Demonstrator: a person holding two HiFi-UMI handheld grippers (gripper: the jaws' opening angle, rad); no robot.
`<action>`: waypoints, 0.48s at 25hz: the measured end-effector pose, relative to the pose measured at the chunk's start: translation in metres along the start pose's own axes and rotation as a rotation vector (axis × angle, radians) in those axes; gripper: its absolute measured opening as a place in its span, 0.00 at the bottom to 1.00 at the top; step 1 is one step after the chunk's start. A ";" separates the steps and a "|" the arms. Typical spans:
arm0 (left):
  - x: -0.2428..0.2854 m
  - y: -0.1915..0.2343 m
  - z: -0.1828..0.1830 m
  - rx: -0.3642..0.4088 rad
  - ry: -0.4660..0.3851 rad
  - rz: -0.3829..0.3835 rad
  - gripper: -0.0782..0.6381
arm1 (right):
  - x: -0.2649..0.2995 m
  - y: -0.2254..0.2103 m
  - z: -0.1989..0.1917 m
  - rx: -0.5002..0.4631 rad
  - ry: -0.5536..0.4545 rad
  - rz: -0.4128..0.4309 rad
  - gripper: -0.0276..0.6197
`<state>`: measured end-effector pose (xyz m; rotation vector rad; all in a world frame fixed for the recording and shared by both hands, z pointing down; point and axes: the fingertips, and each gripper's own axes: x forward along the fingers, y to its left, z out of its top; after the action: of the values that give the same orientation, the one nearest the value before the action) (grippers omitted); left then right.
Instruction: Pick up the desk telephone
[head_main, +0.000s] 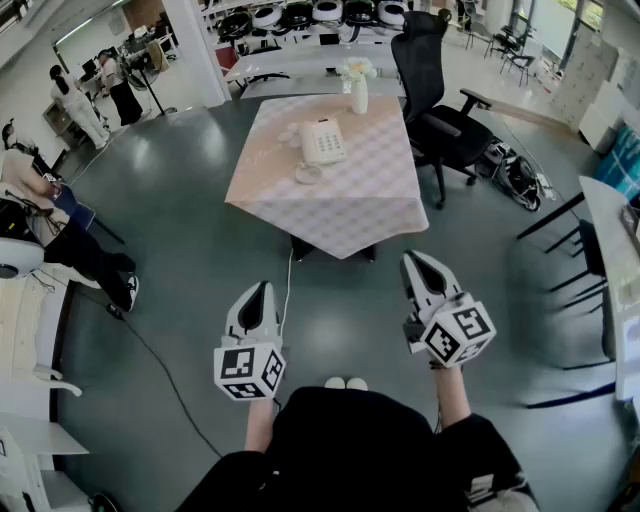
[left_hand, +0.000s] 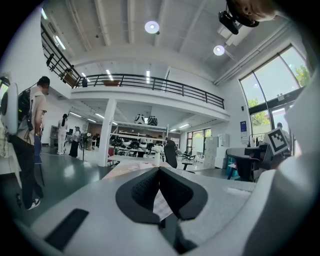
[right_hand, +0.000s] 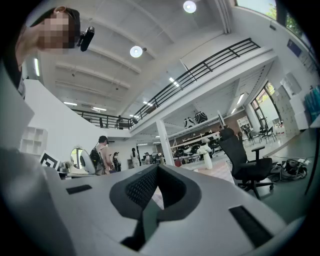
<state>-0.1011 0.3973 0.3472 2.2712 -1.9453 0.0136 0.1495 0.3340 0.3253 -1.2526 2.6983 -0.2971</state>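
Telephone (head_main: 322, 141) on the desk (head_main: 330, 205)
It sits near a vase (head_main: 359, 97) of white flowers (head_main: 356, 69). The left gripper (head_main: 262, 290) and right gripper (head_main: 414, 260) are well apart from it, fingers pressed together, empty.

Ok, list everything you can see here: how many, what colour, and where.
table: one, pale checked cloth, middle of the floor ahead
phone: one, white, on the table
round item: one, white, on the table on the phone's near side
vase: one, white, with flowers, at the table's far edge
chair: one, black, right of the table
people: at least two, standing, far left
shoes: two, white, bottom centre
left gripper: one, white, fingers shut, empty, short of the table
right gripper: one, white, fingers shut, empty, short of the table
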 end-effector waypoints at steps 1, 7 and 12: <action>0.002 0.000 0.000 -0.001 0.000 -0.001 0.11 | 0.001 -0.002 0.000 0.001 -0.001 -0.001 0.03; 0.004 0.002 0.001 -0.005 -0.001 0.013 0.11 | 0.003 -0.009 0.000 0.012 0.000 -0.013 0.03; 0.005 0.003 -0.002 -0.017 0.002 0.029 0.11 | 0.002 -0.013 -0.002 0.019 0.001 -0.013 0.03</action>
<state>-0.1031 0.3924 0.3499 2.2319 -1.9697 0.0024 0.1574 0.3239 0.3306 -1.2656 2.6830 -0.3248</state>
